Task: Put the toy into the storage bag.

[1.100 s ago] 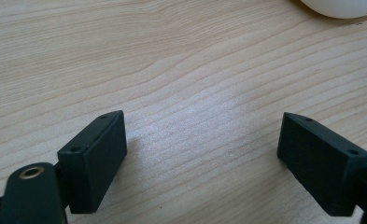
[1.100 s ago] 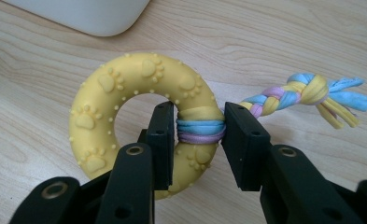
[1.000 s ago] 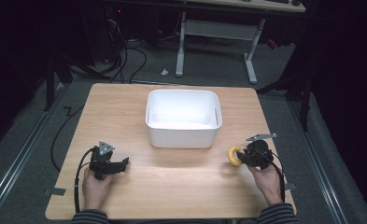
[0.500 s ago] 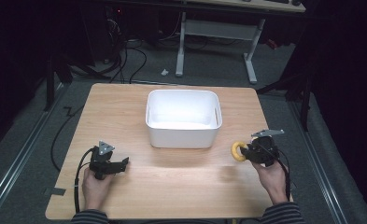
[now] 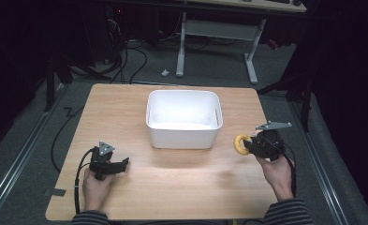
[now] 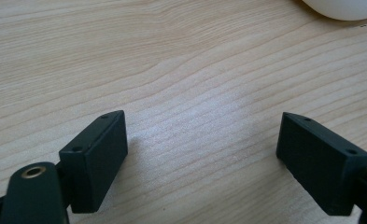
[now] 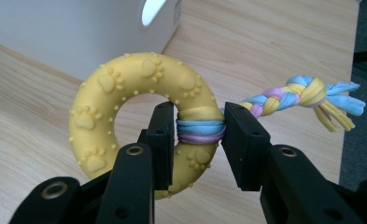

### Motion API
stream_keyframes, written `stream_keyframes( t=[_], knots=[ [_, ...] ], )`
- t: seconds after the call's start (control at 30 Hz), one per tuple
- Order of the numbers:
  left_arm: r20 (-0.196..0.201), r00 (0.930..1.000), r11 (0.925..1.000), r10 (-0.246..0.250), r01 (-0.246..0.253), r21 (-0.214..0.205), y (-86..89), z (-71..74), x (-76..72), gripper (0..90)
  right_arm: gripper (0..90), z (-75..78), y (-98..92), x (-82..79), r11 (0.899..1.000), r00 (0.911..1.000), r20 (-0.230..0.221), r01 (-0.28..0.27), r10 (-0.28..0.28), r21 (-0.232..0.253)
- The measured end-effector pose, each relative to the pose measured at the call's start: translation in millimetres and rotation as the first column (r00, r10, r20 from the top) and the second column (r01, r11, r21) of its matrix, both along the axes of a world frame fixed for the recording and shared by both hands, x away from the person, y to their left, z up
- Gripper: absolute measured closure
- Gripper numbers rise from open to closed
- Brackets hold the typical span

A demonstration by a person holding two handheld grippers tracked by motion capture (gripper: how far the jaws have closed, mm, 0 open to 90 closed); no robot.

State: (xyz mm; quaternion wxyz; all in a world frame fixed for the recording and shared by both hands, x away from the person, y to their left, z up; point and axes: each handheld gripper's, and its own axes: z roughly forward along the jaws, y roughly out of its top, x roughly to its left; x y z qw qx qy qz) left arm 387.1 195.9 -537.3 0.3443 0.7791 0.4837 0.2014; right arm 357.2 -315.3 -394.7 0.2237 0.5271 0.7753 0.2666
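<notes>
A yellow rubber ring toy with paw prints and a braided pastel rope tail is clamped in my right gripper, which is shut on the rope wrap around the ring. In the high view the ring is held just right of the white bin, with the right gripper behind it. My left gripper rests at the table's front left. It stands open over bare wood with nothing between its jaws.
The white bin's inside looks empty in the high view. Its wall is close behind the ring, and its corner is far ahead of the left gripper. The wooden table has dark floor and cables around it.
The right gripper, with the ring in it, has moved slightly away from the person and to the right. The left gripper has stayed put.
</notes>
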Motion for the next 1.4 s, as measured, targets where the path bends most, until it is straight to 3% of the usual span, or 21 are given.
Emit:
stream_keyframes(
  t=[0.37,0.53,0.73,1.03,1.4],
  knots=[
    [-0.001,1.0,1.0,-0.001,0.001,0.003,-0.2,0.1,-0.1,16.8,65.5,26.2,3.5,6.2,1.0,0.9991,0.038,-0.016,0.017,-0.021],
    [-0.001,1.0,1.0,-0.001,0.001,0.003,-0.2,0.1,-0.1,16.8,65.6,39.1,7.4,13.4,1.0,0.9977,0.063,-0.026,0.026,0.004],
    [0.003,0.9999,0.9999,0.012,-0.012,-0.002,0.9,0.3,-1.0,19.9,65.6,48.3,13.1,18.2,0.999,0.9967,0.071,-0.039,0.039,0.0],
    [0.005,0.9999,0.9999,0.01,-0.01,0.001,0.3,0.1,-1.0,19.6,65.6,54.7,17.2,30.5,0.998,0.9967,0.062,-0.054,0.052,0.028],
    [0.003,1.0,1.0,0.007,-0.007,0.002,0.3,0.2,-0.9,18.9,65.6,63.0,29.3,44.5,0.997,0.9964,0.05,-0.07,0.069,0.018]
  ],
)
